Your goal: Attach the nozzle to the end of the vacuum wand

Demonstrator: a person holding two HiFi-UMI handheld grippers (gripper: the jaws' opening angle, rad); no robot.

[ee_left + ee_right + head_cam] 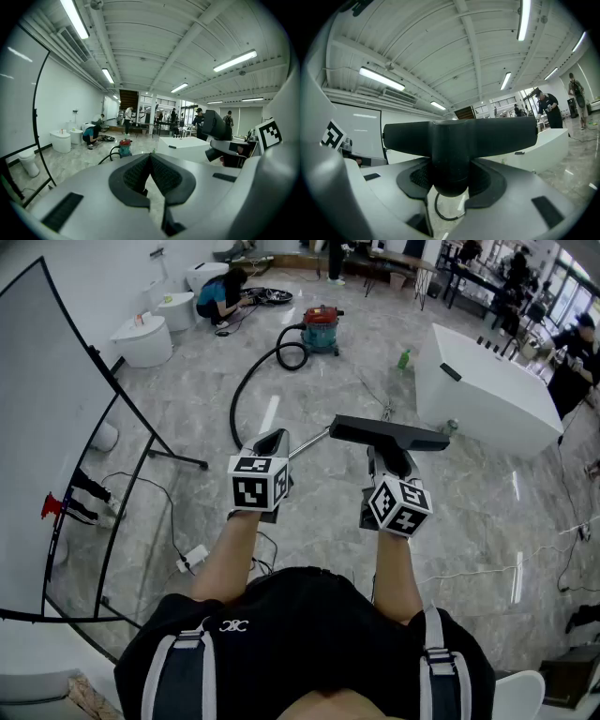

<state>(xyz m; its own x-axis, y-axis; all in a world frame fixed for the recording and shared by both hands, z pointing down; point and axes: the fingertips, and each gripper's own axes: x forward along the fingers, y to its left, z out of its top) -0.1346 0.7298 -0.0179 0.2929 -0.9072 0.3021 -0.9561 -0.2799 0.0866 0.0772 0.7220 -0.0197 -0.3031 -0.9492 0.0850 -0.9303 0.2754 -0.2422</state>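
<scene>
The black T-shaped nozzle (389, 432) is off the floor, its neck clamped between the pads of my right gripper (389, 463). In the right gripper view the nozzle (459, 136) fills the middle, neck pointing back at the camera. The silver wand (309, 443) runs from under the nozzle's left end toward my left gripper (273, 440), apart from the nozzle's neck. The left gripper (150, 157) is shut, its pads meet at the tips and nothing shows between them. From the left gripper view the nozzle (213, 124) and the right gripper (234, 152) are to the right.
A black hose (248, 381) curves over the marble floor from the red and teal vacuum (321, 329). A white tub-like block (487, 395) stands at the right, and white toilets (142, 338) and a black-framed panel (56, 427) at the left. A person (220, 296) crouches far back.
</scene>
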